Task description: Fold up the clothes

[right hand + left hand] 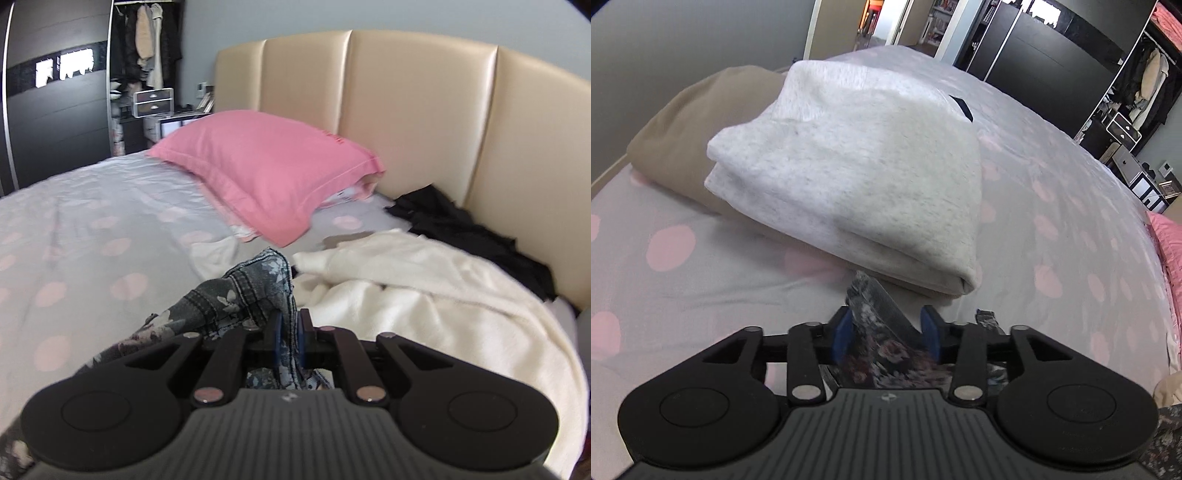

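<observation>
Both grippers pinched one dark floral-print denim garment (255, 291): the right gripper (289, 334) nearly closed on a seam, the left gripper (885, 334) wider around bunched cloth. Only the left wrist view showed two folded pieces, a folded heather-grey sweatshirt (857, 177) atop a folded tan garment (698, 122). Only the right showed one pink pillow (266, 170), one cream fleece blanket (424, 291) and one black garment (461, 229) on the grey pink-dotted bedsheet (92, 221).

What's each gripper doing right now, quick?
Left gripper: partly closed, floral denim garment between its fingers.
Right gripper: shut on the same garment.
</observation>
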`<state>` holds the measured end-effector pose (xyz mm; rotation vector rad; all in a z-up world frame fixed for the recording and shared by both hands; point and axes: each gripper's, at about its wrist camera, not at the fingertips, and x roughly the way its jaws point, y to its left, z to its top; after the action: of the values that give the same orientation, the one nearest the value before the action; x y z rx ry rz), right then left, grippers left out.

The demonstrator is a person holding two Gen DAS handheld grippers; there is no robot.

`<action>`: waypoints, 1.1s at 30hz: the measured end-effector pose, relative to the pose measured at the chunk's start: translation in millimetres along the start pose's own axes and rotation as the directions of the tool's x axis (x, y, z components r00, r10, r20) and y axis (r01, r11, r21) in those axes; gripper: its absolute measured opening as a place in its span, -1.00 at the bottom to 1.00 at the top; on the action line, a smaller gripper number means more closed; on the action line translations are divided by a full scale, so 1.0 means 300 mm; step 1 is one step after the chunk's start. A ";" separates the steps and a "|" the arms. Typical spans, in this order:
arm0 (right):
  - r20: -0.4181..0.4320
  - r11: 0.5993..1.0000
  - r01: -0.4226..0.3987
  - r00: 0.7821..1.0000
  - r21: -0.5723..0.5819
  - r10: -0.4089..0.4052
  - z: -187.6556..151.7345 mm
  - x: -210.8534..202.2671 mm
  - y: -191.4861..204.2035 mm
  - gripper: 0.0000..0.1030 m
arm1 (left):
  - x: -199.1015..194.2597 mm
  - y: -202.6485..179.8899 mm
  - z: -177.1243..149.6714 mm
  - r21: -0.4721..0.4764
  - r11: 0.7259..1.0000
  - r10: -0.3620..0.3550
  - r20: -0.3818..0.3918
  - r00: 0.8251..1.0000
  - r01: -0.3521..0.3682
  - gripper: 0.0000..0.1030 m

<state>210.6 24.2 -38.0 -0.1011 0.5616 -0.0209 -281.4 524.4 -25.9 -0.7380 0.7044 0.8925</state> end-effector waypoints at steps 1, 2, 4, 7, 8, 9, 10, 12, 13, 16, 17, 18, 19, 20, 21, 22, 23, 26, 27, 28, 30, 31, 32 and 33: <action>0.004 1.000 0.017 1.000 -0.006 -0.017 0.001 0.007 0.003 -0.82 | 0.004 0.005 -0.002 0.010 1.000 0.008 0.004 1.000 -0.008 -0.17; 0.002 1.000 0.028 1.000 -0.008 -0.028 0.001 0.014 0.002 -0.82 | 0.008 0.010 -0.005 0.021 1.000 0.017 0.008 1.000 -0.017 -0.17; -0.006 0.999 0.046 0.999 -0.001 -0.046 0.002 0.023 -0.002 -0.82 | 0.034 0.018 -0.018 0.041 0.999 0.035 -0.010 0.999 -0.035 -0.16; -0.013 0.999 0.042 0.999 0.005 -0.042 -0.002 0.023 -0.001 -0.82 | 0.097 0.027 -0.048 0.071 0.996 0.067 -0.072 0.995 -0.062 -0.16; -0.013 0.999 0.036 0.999 0.003 -0.036 -0.004 0.018 0.001 -0.82 | 0.118 0.030 -0.058 0.081 0.994 0.078 -0.092 0.993 -0.070 -0.16; -0.012 1.000 0.029 1.000 -0.001 -0.029 -0.006 0.014 0.005 -0.82 | 0.139 0.033 -0.068 0.092 0.993 0.089 -0.112 0.990 -0.079 -0.16; -0.011 1.000 0.024 1.000 -0.008 -0.024 -0.007 0.013 0.009 -0.81 | 0.161 0.036 -0.079 0.102 0.991 0.100 -0.132 0.986 -0.087 -0.16; -0.011 1.000 0.018 1.000 -0.022 -0.018 -0.010 0.014 0.014 -0.81 | 0.203 0.042 -0.099 0.124 0.987 0.123 -0.172 0.977 -0.102 -0.14; -0.012 0.999 0.016 1.000 -0.028 -0.016 -0.012 0.016 0.017 -0.81 | 0.224 0.045 -0.109 0.135 0.985 0.134 -0.191 0.972 -0.110 -0.11; -0.014 0.999 0.011 1.000 -0.036 -0.012 -0.016 0.020 0.019 -0.81 | 0.277 0.037 -0.126 0.156 0.980 0.159 -0.209 0.965 -0.127 -0.06; -0.014 0.999 0.010 1.000 -0.039 -0.011 -0.016 0.021 0.019 -0.81 | 0.293 0.032 -0.129 0.162 0.977 0.169 -0.207 0.964 -0.137 -0.06; -0.014 0.999 0.009 1.000 -0.041 -0.010 -0.016 0.023 0.019 -0.81 | 0.310 0.030 -0.134 0.165 0.975 0.182 -0.212 0.960 -0.148 -0.07; -0.015 0.999 0.009 1.000 -0.044 -0.009 -0.016 0.024 0.019 -0.81 | 0.318 0.028 -0.138 0.165 0.975 0.182 -0.212 0.960 -0.148 -0.14; -0.015 0.999 0.008 1.000 -0.047 -0.009 -0.016 0.026 0.019 -0.81 | 0.326 0.026 -0.141 0.165 0.975 0.182 -0.212 0.960 -0.148 -0.26; -0.015 0.999 0.008 1.000 -0.050 -0.009 -0.017 0.028 0.019 -0.81 | 0.333 0.024 -0.145 0.166 0.975 0.182 -0.211 0.960 -0.149 -0.32; -0.014 0.999 0.007 1.000 -0.053 -0.008 -0.018 0.030 0.019 -0.81 | 0.329 0.018 -0.144 0.166 0.974 0.186 -0.206 0.961 -0.153 -0.53; -0.014 0.998 0.007 1.000 -0.056 -0.008 -0.019 0.033 0.020 -0.81 | 0.322 0.013 -0.142 0.166 0.975 0.178 -0.205 0.962 -0.145 -0.72; -0.013 0.999 0.009 1.000 -0.052 -0.009 -0.020 0.038 0.021 -0.81 | 0.284 0.003 -0.140 0.173 0.970 0.203 -0.171 0.964 -0.173 -0.80; -0.010 0.999 0.013 1.000 -0.039 -0.013 -0.018 0.037 0.018 -0.81 | 0.269 0.002 -0.139 0.174 0.966 0.217 -0.155 0.964 -0.189 -0.80; -0.007 1.000 0.019 1.000 -0.021 -0.019 -0.016 0.036 0.013 -0.81 | 0.251 0.015 -0.131 0.148 0.969 0.219 -0.138 0.966 -0.199 -0.81; -0.007 0.999 0.025 1.000 0.020 -0.025 -0.009 0.036 0.000 -0.81 | 0.212 0.043 -0.112 0.093 0.972 0.225 -0.099 0.969 -0.216 -0.81; -0.009 0.999 0.026 1.000 0.033 -0.026 -0.007 0.037 -0.005 -0.81 | 0.191 0.054 -0.102 0.069 0.973 0.227 -0.072 0.971 -0.222 -0.81; -0.012 0.999 0.025 1.000 0.036 -0.025 -0.006 0.039 -0.006 -0.81 | 0.172 0.061 -0.093 0.053 0.973 0.229 -0.044 0.973 -0.226 -0.81; -0.013 0.999 0.024 1.000 0.035 -0.023 -0.007 0.041 -0.005 -0.81 | 0.158 0.061 -0.088 0.048 0.973 0.228 -0.020 0.974 -0.227 -0.81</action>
<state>219.9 22.0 -46.1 -0.0731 0.5721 -0.0544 -282.0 531.0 -82.7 -0.6369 0.8414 1.0728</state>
